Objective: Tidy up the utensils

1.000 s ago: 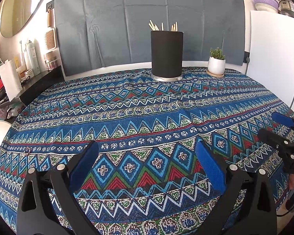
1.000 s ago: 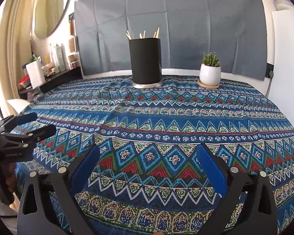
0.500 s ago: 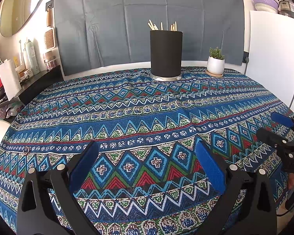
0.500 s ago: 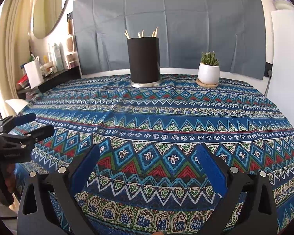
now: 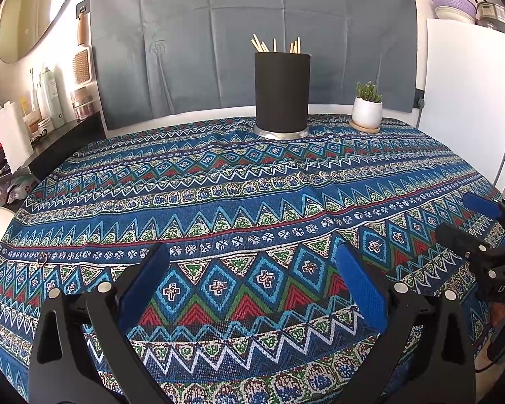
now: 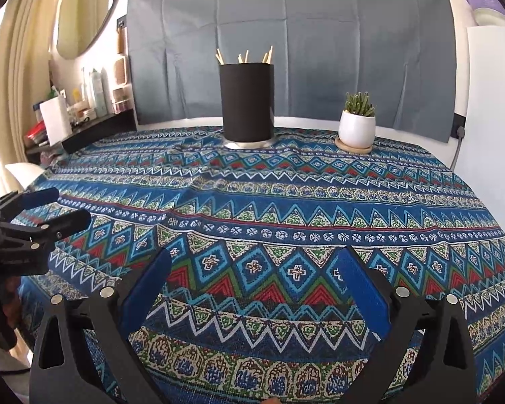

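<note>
Patterned tablecloth [image 5: 252,181] carries a black holder [image 5: 282,92] beside a potted succulent [image 5: 367,109]; both claws gape empty.

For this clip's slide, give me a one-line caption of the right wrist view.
Open right gripper above the patterned tablecloth, facing a black utensil holder of wooden sticks and a potted succulent.
</note>
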The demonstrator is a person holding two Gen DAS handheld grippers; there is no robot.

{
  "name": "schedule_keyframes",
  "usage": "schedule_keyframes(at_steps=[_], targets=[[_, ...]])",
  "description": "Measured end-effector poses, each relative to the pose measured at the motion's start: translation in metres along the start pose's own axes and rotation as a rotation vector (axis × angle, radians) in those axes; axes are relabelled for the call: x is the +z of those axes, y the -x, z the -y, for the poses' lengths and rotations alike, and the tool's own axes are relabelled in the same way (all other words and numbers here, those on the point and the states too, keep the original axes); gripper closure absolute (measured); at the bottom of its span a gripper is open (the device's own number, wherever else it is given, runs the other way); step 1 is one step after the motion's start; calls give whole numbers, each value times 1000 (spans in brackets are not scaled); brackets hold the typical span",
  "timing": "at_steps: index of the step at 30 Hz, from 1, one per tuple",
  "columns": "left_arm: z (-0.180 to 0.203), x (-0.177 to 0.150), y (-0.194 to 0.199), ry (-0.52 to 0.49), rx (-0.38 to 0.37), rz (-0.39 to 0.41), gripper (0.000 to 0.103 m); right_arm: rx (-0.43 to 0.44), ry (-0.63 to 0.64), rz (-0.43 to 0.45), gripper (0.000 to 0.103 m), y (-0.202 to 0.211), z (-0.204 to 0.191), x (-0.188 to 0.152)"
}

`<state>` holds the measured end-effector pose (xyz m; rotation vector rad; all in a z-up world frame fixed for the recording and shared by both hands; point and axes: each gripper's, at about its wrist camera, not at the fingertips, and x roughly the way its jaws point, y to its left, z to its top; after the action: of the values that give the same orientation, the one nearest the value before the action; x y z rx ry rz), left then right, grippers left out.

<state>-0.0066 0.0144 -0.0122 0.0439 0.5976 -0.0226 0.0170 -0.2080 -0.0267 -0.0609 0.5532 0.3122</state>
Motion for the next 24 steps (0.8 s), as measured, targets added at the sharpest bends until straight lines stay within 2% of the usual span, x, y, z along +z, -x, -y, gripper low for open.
schedule_keyframes(at_steps=[24], targets=[[3, 0, -4, -9, 3, -14, 6, 6, -1, -4, 8, -1, 0, 0]])
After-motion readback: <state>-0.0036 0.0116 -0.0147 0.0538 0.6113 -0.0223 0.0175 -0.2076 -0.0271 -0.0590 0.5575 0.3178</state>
